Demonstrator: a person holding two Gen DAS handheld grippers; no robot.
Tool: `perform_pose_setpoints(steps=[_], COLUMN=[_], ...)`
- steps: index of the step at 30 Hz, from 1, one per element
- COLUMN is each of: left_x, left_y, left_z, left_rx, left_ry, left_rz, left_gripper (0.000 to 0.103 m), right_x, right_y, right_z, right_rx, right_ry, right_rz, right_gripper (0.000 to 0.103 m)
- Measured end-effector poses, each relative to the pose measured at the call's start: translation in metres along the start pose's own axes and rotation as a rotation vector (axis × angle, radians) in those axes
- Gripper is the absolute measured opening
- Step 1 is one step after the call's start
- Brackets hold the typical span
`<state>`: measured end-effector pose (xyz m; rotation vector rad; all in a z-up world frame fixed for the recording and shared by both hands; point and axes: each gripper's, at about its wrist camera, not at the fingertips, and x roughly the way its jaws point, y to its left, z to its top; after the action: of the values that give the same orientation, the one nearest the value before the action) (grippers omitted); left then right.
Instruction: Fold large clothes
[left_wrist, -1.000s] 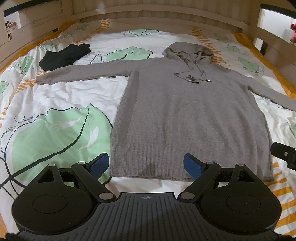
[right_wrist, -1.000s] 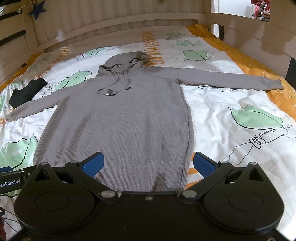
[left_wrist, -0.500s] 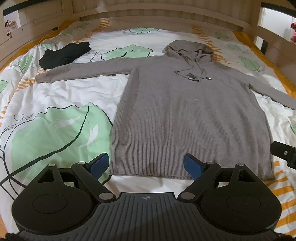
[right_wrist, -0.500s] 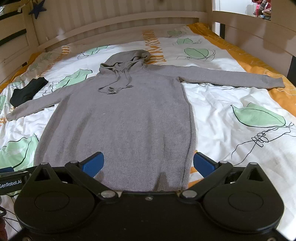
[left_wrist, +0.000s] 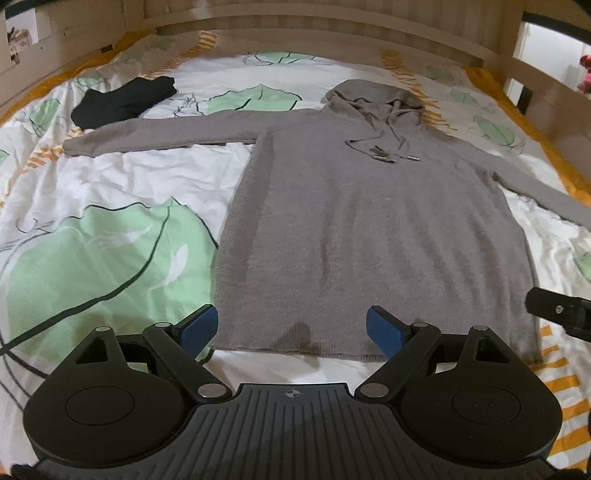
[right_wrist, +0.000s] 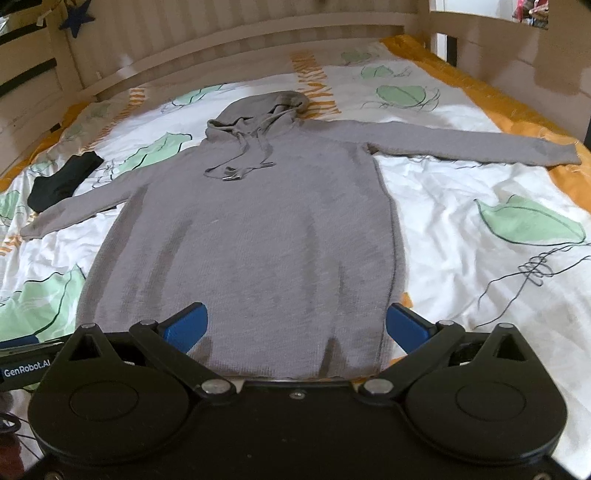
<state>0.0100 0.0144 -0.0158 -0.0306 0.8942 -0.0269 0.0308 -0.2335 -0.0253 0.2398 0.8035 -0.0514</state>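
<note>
A long grey knitted hoodie (left_wrist: 369, 229) lies flat and face up on the bed, hood at the far end, both sleeves spread sideways. It also shows in the right wrist view (right_wrist: 258, 240). My left gripper (left_wrist: 291, 328) is open and empty, hovering over the hem near its left corner. My right gripper (right_wrist: 295, 325) is open and empty, over the hem near its right corner. Part of the right gripper's body (left_wrist: 557, 310) shows at the right edge of the left wrist view.
The bed has a white cover (left_wrist: 129, 192) with green leaf prints and orange edges. A folded black garment (left_wrist: 122, 99) lies at the far left, near the left sleeve's cuff. Wooden bed rails (right_wrist: 240, 40) enclose the far end and both sides.
Both grippers have moved forward slightly over the hem, so the hoodie sits a little lower and nearer in both views. Both stay open and empty.
</note>
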Motion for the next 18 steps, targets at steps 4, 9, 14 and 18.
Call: perform_pose_setpoints(steps=[4,9,14,18], left_x=[0.007,0.022,0.039,0.058], left_y=[0.009,0.024,0.046,0.075], left_z=[0.004,0.018,0.047,0.079], left_rx=[-0.032,-0.069,-0.07,-0.103], left_ry=[-0.001,0.001,-0.014,-0.03], left_rz=[-0.062,-0.133,-0.131,-0.12], left_gripper=[0.088,0.088,0.088,0.088], right_x=[0.008,0.023,0.046,0.068], right_y=[-0.001,0.001,0.005,0.012], right_z=[0.003,0.012,0.027,0.044], right_rx=[0.012,0.009,0.006,-0.006], right_ry=[0.016,0.045,0.093,0.128], right_rz=[0.017,0.02,0.04,0.067], right_gripper=[0.102,0.102,0.102,0.102])
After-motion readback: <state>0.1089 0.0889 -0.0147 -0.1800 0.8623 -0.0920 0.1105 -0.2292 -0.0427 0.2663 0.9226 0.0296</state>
